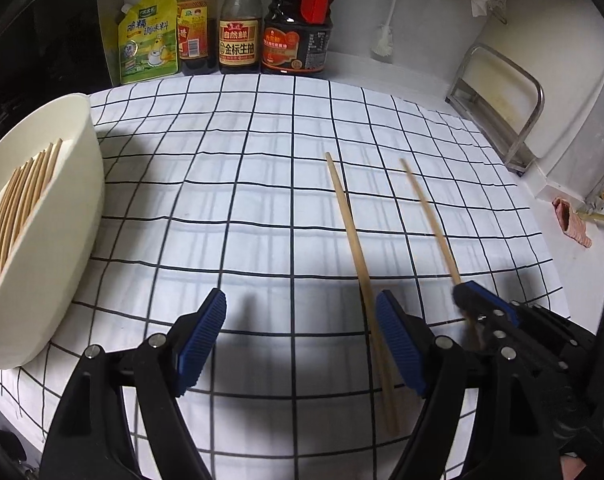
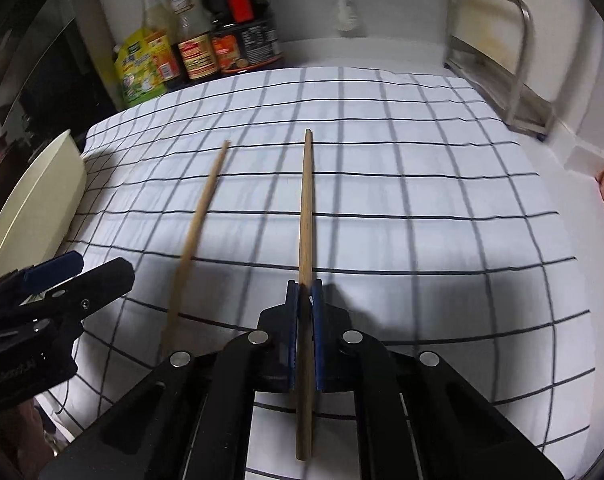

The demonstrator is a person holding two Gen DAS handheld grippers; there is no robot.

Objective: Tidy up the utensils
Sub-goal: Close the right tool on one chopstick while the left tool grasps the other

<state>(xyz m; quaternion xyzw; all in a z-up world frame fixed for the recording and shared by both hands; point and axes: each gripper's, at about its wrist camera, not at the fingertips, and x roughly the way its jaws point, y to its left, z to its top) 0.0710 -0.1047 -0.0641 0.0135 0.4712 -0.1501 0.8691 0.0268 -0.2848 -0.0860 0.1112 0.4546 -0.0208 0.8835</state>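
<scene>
1. the right gripper (image 2: 304, 336) has its two blue pads pressed together on a wooden chopstick (image 2: 305, 216), which runs straight out ahead between them and also sticks back past the pads toward the camera
2. the left wrist view shows the same grip from the side: the right gripper (image 1: 468, 300) clamps the near end of that chopstick (image 1: 430, 220), whose far end points out over the cloth
3. the left gripper (image 1: 302, 344) has its jaws wide apart with nothing between the pads; it hangs over the checked cloth (image 1: 241, 208)
4. a second chopstick (image 1: 360, 280) lies loose on the cloth, passing just beside the inner face of the left gripper's right-hand pad; whether it touches the pad cannot be told
5. in the right wrist view this loose chopstick (image 2: 199, 216) lies to the left of the held one, apart from it, the two running nearly side by side
6. a cream tub (image 1: 61, 240) stands on the left edge of the cloth with a row of chopsticks (image 1: 17, 204) lying side by side inside it
7. at the back, by the wall, stand a yellow-green pouch (image 1: 149, 40) and sauce bottles (image 1: 239, 28), and a metal rack (image 1: 502, 108) stands at the right
</scene>
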